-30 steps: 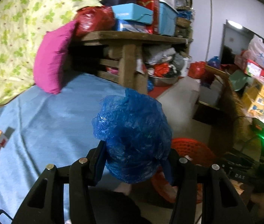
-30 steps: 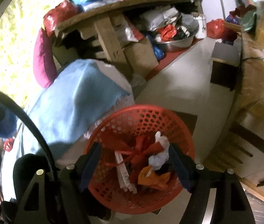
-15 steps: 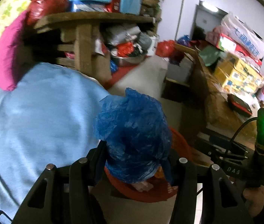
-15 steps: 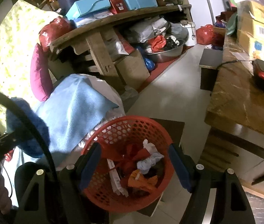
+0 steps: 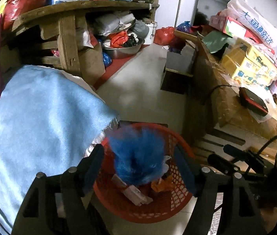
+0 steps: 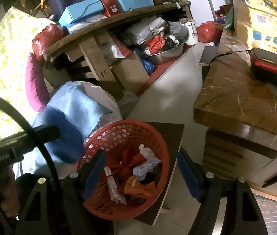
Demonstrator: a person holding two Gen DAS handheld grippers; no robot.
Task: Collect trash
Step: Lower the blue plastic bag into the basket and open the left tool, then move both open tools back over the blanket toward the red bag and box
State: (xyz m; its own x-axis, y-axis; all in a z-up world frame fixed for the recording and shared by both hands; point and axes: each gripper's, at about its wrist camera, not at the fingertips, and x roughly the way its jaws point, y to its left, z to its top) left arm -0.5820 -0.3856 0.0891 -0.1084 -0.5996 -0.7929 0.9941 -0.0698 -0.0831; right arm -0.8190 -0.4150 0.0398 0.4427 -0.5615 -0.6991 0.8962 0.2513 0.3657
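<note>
A crumpled blue plastic bag [image 5: 138,156], motion-blurred, is in the air between the spread fingers of my left gripper [image 5: 139,164], touching neither finger, just above the red mesh basket [image 5: 179,143]. The bag also shows as a blue blur in the right wrist view [image 6: 64,137], left of the basket [image 6: 158,135]. The basket holds red, white and orange scraps [image 6: 138,172]. My left gripper is open. My right gripper [image 6: 141,170] is open and empty, hovering over the basket.
The basket stands on a dark low board [image 6: 169,135] on the pale floor [image 5: 138,90]. A light blue blanket [image 5: 36,117] lies to the left. A cluttered wooden shelf [image 5: 67,39] stands behind, and a marble-topped table [image 6: 236,101] to the right.
My left gripper swung right from over the blanket to over the basket, then opened; the blue bag left its fingers and is dropping. The right gripper stayed open, shifting slightly.
</note>
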